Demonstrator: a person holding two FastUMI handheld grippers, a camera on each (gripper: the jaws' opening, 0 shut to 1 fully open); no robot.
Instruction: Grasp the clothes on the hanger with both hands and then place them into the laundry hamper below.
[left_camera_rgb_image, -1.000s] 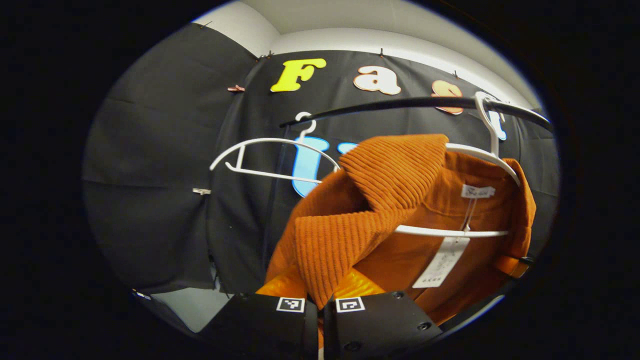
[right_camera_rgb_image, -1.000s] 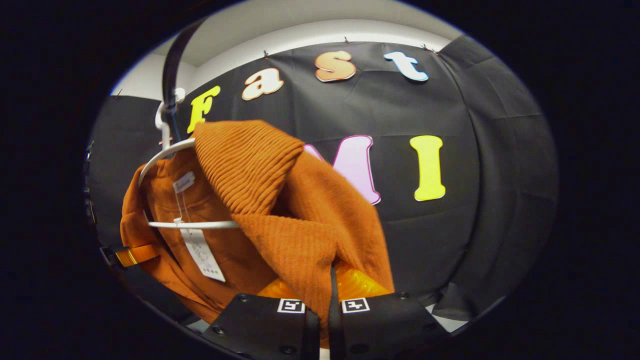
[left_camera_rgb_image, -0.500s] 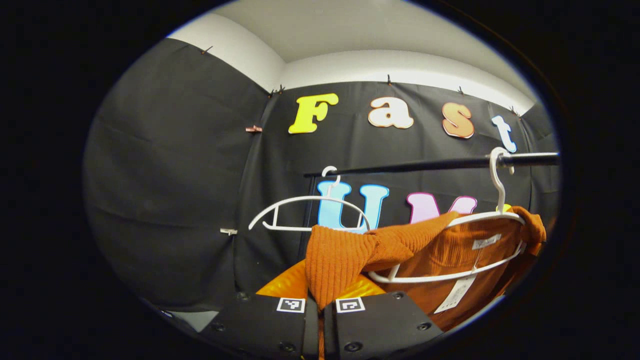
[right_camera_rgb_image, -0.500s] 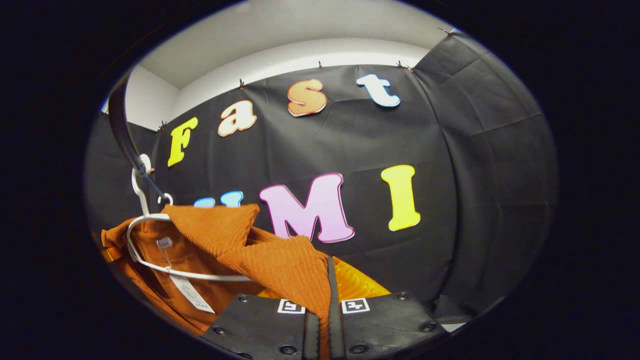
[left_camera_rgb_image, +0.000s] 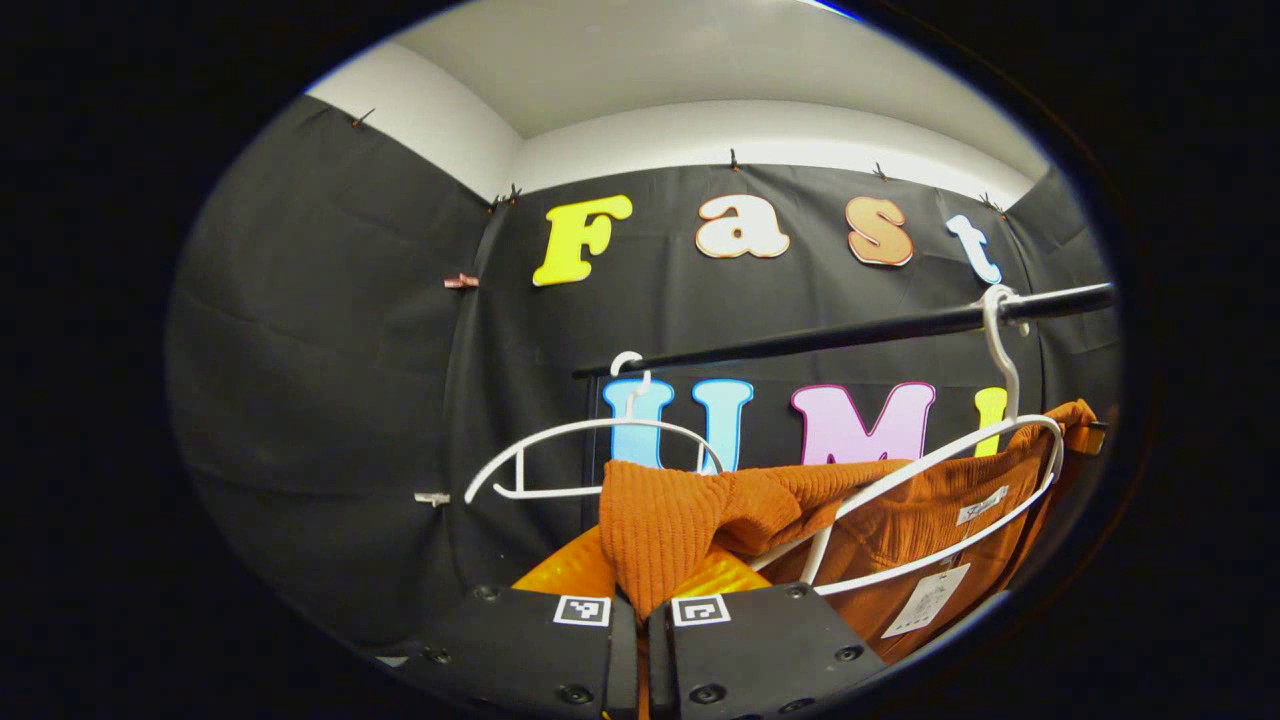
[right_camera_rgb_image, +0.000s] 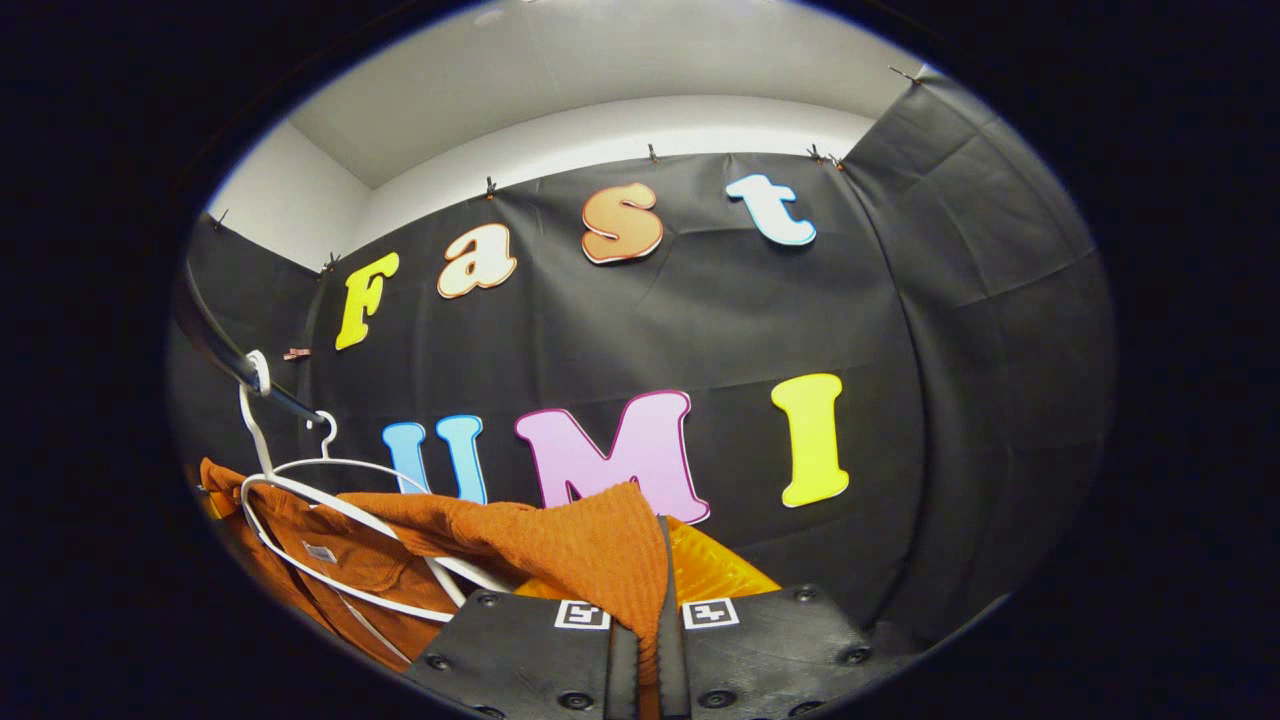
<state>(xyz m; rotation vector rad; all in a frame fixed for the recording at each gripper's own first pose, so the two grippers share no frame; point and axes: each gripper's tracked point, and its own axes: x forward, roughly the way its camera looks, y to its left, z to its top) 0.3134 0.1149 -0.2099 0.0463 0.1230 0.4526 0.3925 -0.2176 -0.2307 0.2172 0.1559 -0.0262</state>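
Currently we find the left tool (left_camera_rgb_image: 640, 625) and the right tool (right_camera_rgb_image: 645, 625) both clamped tight on folds of the orange sweater (left_camera_rgb_image: 690, 520), which is partly off its white hanger (left_camera_rgb_image: 940, 470) on the black rail (left_camera_rgb_image: 850, 335). Since half a second ago, that hanger has tilted. A second, bare hanger (left_camera_rgb_image: 590, 455) hangs beside it.

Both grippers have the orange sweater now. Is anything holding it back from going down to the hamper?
Yes: the white hanger, hooked on the black rail, is threaded through the orange sweater. The hamper is out of sight.
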